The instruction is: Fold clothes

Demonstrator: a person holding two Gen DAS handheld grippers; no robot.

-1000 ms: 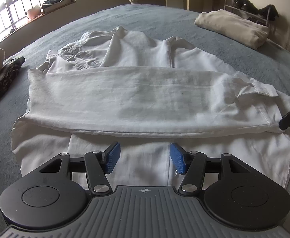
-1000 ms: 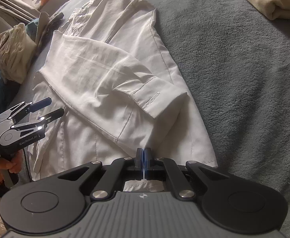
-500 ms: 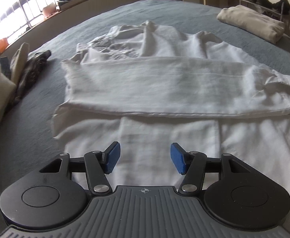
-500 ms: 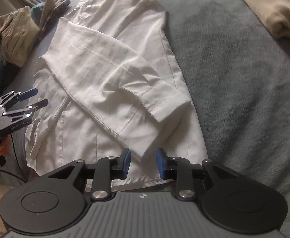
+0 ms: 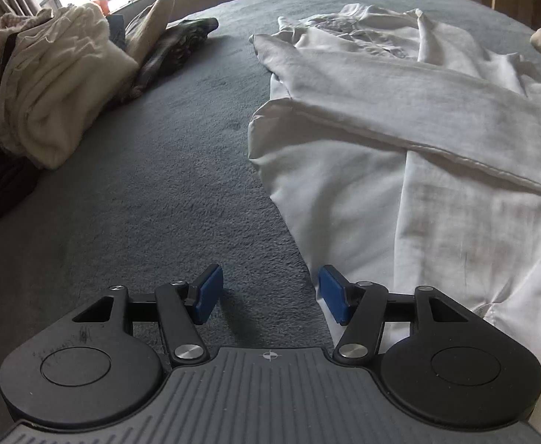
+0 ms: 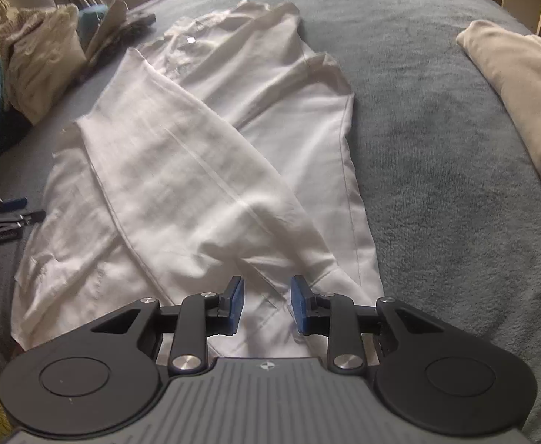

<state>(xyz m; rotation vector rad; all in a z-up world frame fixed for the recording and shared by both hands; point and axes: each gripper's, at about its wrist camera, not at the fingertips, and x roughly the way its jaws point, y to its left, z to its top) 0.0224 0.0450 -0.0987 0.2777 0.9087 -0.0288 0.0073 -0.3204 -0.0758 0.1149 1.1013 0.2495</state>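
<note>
Grey bed cover [image 6: 437, 155] fills both views; white shirt [image 6: 233, 140] lies flat on it, long axis running away from the claws, collar end far, hem near; one sleeve [image 6: 203, 185] folded diagonally across the body, cuff end just ahead of the R gripper [image 6: 266, 303], whose jaws stand narrow, cloth under them, not pinched; L gripper [image 5: 270, 296] over bare cover at the shirt's left edge, jaws opening, nothing betw. them; clothes pile [image 5: 55, 85] far left; folded beige item [image 6: 522, 96] far right.
</note>
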